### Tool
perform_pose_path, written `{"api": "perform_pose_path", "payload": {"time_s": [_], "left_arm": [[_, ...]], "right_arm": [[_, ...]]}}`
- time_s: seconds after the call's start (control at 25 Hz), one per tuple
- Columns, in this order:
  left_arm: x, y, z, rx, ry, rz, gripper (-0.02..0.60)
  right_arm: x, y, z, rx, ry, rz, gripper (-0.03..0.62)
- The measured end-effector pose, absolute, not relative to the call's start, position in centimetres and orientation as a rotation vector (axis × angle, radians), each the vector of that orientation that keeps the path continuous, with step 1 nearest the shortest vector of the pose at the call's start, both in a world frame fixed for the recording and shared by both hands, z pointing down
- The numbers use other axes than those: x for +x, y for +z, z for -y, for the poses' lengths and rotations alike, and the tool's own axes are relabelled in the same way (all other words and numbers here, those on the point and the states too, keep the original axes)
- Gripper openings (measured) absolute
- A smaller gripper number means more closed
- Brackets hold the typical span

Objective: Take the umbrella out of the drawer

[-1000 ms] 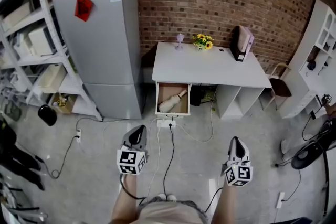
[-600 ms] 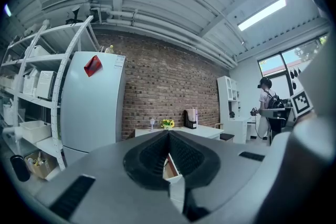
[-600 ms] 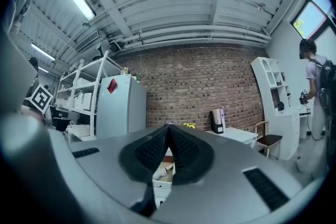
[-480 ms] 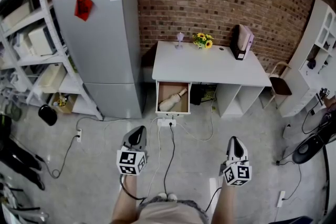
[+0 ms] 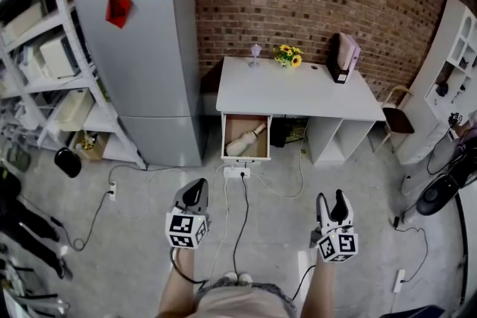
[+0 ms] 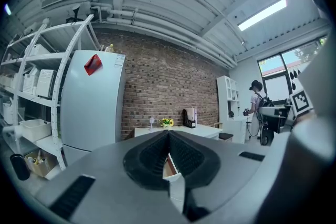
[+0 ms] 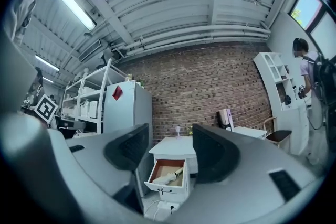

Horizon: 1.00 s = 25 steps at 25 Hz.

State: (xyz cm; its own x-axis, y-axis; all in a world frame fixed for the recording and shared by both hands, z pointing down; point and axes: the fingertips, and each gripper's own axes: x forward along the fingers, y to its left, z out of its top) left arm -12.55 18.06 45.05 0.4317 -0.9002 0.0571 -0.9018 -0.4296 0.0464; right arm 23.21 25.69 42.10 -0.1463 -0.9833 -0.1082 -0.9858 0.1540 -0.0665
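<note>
Fingers of the left gripper (image 5: 196, 186) are pressed together and empty. Those of the right gripper (image 5: 332, 202) are opening with nothing between them. Both hover low in the frame, well apart from the drawer (image 5: 246, 159) at centre, where the umbrella (image 5: 244, 141) lies slantwise.

The fridge (image 5: 149, 63) stands just beside the drawer's left side, so a reach from that side is cramped. Cables (image 5: 240, 212) cross the floor on the way in and could trip or snag. Lifted crooked, the umbrella may catch the drawer wall or knock the worktop (image 5: 298, 94) edge above. Bare floor lower right offers the freest approach.
</note>
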Motion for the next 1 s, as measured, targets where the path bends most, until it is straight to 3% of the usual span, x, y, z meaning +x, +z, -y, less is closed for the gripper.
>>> {"api": "perform_pose_path", "payload": {"time_s": [0.24,0.4,1.0], "left_arm": [[-12.6,44.7,-18.3,2.597,0.04,1.629,0.025],[-12.8,45.1,-18.3,2.593,0.036,1.629,0.025],[-14.7,46.1,-18.0,2.599,0.05,1.611,0.025]], "right_arm": [[22.7,40.9,-25.9,-1.881,-0.001,-2.236,0.456],[22.2,41.0,-25.9,-1.836,0.001,-2.231,0.525],[20.4,42.6,-25.8,-1.873,-0.034,-2.218,0.548]]}}
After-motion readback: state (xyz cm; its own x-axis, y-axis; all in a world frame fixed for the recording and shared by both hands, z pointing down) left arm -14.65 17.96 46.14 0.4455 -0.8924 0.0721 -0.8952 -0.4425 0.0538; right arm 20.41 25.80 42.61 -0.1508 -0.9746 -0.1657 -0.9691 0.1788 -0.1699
